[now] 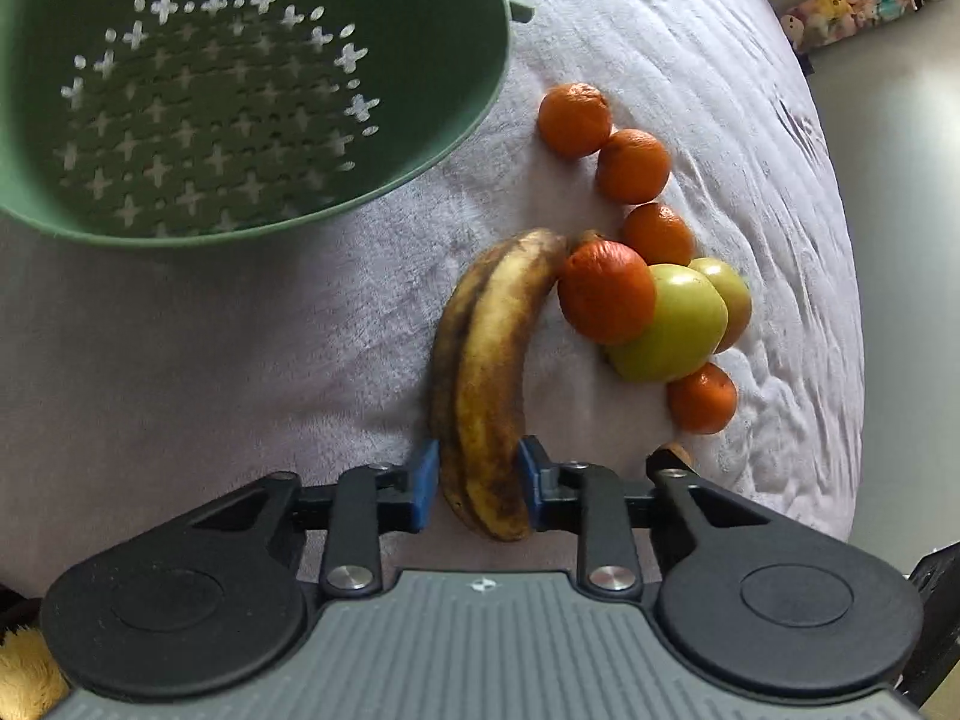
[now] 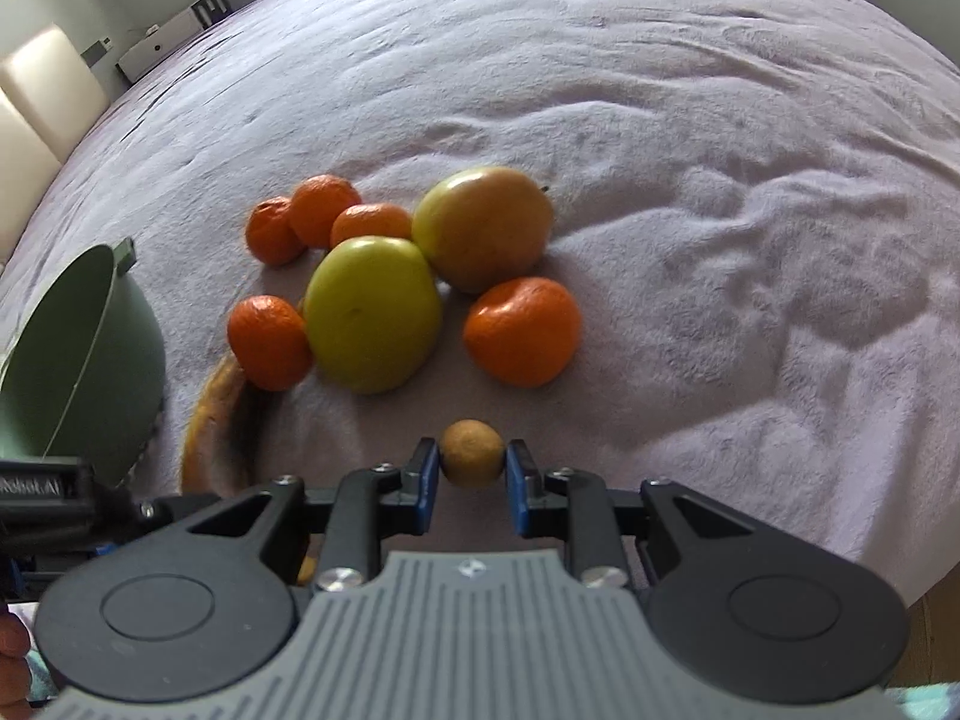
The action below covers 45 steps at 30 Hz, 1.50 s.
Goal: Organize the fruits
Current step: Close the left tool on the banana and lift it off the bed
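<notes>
My left gripper (image 1: pixel 478 483) is shut on the near end of a brown-spotted banana (image 1: pixel 492 372) that lies on the lilac blanket. A green perforated colander (image 1: pixel 228 90) sits tilted at the upper left. Several mandarins (image 1: pixel 606 291) and two green apples (image 1: pixel 675 324) lie right of the banana. My right gripper (image 2: pixel 471 468) is shut on a small brown round fruit (image 2: pixel 472 452). Beyond it lie two apples (image 2: pixel 372 312), several mandarins (image 2: pixel 522 330), the banana (image 2: pixel 216 426) and the colander (image 2: pixel 84 360) at the left.
The lilac blanket (image 2: pixel 720 240) covers the whole surface, with wrinkles at the right. Plush toys (image 1: pixel 864 0) lie on the floor far right. A cream chair (image 2: pixel 42 90) and a white box (image 2: pixel 162 42) stand beyond the far left edge.
</notes>
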Tool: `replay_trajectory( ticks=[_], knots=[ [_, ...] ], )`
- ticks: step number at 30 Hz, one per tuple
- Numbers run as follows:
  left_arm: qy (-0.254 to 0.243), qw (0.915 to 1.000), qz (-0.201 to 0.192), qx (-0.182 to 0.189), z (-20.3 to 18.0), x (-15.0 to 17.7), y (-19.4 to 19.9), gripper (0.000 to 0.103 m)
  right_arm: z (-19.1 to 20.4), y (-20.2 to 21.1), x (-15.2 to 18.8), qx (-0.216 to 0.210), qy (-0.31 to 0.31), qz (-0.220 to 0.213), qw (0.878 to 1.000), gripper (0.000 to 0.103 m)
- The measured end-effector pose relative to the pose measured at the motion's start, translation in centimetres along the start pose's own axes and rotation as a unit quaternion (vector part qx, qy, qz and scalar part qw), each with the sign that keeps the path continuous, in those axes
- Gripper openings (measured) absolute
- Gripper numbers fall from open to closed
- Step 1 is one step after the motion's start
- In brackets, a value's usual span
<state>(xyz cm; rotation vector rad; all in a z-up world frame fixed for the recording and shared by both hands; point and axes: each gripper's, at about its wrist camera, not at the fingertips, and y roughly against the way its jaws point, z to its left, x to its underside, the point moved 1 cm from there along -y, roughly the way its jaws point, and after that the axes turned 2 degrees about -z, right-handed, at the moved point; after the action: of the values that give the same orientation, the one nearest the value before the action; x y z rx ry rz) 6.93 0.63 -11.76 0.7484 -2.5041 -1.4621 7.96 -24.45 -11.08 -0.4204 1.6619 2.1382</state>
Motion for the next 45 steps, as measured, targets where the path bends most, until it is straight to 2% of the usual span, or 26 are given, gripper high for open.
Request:
replay_trajectory(
  ticks=[3, 7, 10, 15, 22, 26, 27, 34, 45],
  knots=[
    [-0.016, 0.9998, -0.008, -0.008, -0.4, -0.1, -0.2, 0.037, 0.5, -0.2, 0.1, -0.004, 0.012, 0.002, 1.0, 0.021],
    [-0.071, 0.9958, -0.037, -0.044, -1.7, 0.3, 0.0, 0.061, 0.7, -0.4, 0.3, -0.009, 0.017, 0.007, 1.0, 0.021],
    [-0.103, 0.9913, -0.057, -0.058, -2.5, 0.4, -0.3, 0.065, 1.0, -0.3, 0.5, -0.02, 0.024, 0.009, 0.999, 0.021],
    [-0.136, 0.9856, -0.054, -0.084, -3.0, 0.2, -1.4, 0.065, 2.0, -0.5, 0.8, -0.025, 0.06, 0.01, 0.998, 0.021],
    [-0.154, 0.9813, -0.058, -0.1, -3.4, 0.0, -2.5, 0.064, 2.0, -1.3, 1.1, -0.031, 0.064, 0.022, 0.997, 0.021],
    [-0.167, 0.9791, -0.06, -0.099, -3.7, 0.2, -2.5, 0.052, 2.1, -1.5, 1.1, -0.032, 0.066, 0.02, 0.997, 0.021],
    [-0.17, 0.979, -0.059, -0.095, -3.8, 0.2, -2.4, 0.047, 2.1, -1.5, 1.1, -0.032, 0.066, 0.02, 0.997, 0.021],
    [-0.172, 0.978, -0.068, -0.097, -3.7, 0.6, -0.9, 0.043, 2.5, -0.8, 0.9, -0.031, 0.071, 0.013, 0.997, 0.021],
    [-0.175, 0.9749, -0.106, -0.087, -3.6, 1.5, 3.3, 0.042, 3.8, 1.4, 0.5, -0.048, 0.079, -0.015, 0.996, 0.021]
  ],
)
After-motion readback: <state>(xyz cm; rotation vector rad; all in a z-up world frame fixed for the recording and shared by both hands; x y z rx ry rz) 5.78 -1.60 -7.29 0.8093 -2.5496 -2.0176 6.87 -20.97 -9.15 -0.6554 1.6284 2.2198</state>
